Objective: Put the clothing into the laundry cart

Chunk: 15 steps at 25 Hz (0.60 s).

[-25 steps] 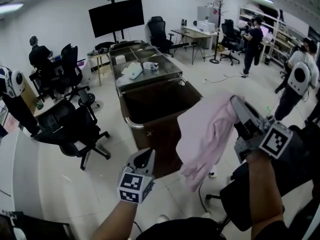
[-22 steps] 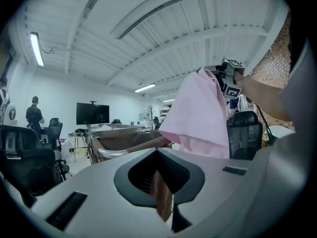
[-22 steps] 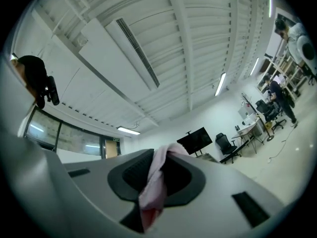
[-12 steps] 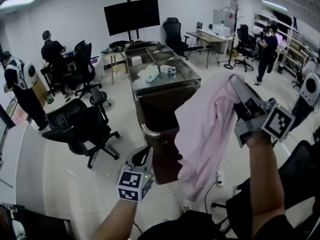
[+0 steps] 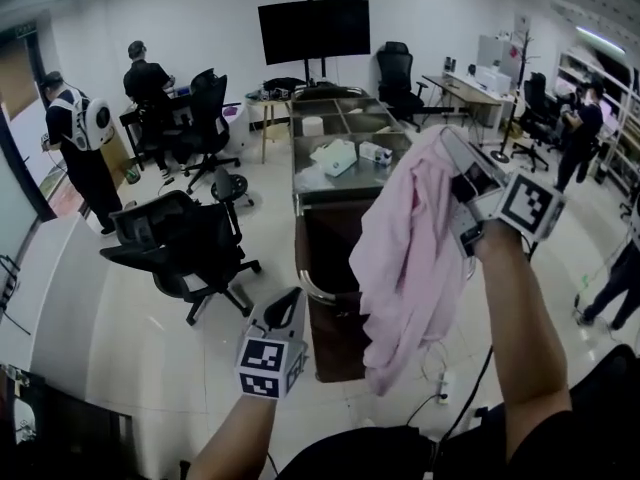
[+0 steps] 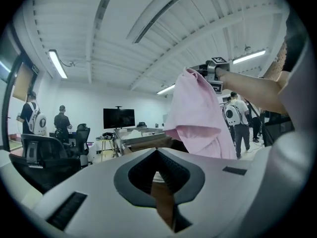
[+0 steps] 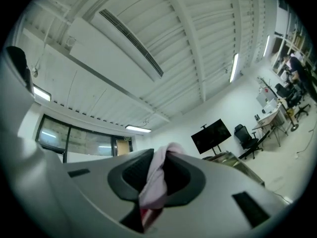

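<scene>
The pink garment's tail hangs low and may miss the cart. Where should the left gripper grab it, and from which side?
Probably the bunched lower end of the pink garment, from its left, where the left gripper is. It hangs free from the right gripper, so that end dangles in front of the laundry cart with room for open jaws either side.

Pale pink garment (image 5: pixel 405 258); dark brown laundry cart (image 5: pixel 335 350), steel-grey rim; black office chair (image 5: pixel 185 253); black-and-white square markers on the grey left gripper (image 5: pixel 290 303) and right gripper (image 5: pixel 447 140).
</scene>
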Tool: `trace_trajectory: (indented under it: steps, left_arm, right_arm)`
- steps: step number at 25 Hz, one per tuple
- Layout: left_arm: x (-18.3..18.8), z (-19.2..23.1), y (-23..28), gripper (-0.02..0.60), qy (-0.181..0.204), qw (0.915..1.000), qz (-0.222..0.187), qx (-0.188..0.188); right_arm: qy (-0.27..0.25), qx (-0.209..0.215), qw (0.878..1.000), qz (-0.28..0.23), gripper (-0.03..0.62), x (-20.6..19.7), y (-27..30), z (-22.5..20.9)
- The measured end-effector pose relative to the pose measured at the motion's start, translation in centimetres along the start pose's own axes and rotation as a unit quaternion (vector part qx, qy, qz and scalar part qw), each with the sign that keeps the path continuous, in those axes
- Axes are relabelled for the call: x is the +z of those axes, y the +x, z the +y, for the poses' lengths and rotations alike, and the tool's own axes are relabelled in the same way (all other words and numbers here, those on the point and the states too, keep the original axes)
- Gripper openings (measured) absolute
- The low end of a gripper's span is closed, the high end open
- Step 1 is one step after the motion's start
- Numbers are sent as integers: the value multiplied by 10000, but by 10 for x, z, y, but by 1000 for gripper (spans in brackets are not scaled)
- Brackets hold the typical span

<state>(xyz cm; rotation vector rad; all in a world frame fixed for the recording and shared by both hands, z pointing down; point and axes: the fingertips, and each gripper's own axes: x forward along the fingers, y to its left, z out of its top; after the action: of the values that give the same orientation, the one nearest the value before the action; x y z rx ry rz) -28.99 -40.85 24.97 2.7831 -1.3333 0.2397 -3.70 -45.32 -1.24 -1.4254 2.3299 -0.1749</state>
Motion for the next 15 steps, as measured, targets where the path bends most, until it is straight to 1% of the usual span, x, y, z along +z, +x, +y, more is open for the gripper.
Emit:
trace_trajectory:
  steps: [4, 7, 10, 12, 13, 15]
  left_arm:
    - [-3, 10, 15, -2, -72, 9993, 70, 371]
    - [-10, 17, 20, -2, -62, 9978, 143, 642]
    - [-19, 20, 28, -2, -103, 9963, 271, 809]
    - [-24, 21, 32, -2, -132, 9954, 345, 885]
    - [-25, 22, 34, -2, -144, 9950, 367, 912]
    - [-25, 22, 38, -2, -159, 9946, 395, 949]
  right_arm:
    - [393, 242, 9980, 422, 66, -45, 55, -32]
    - [571, 247, 9945, 840, 67, -90, 84, -57]
    - [507, 146, 9887, 1404, 86, -138, 102, -78]
    - [286, 62, 9816, 1886, 92, -173, 108, -89]
    - [141, 21, 9766, 2145, 110, -191, 109, -94]
    - [-109, 7, 9658, 2590, 236, -218, 108, -101]
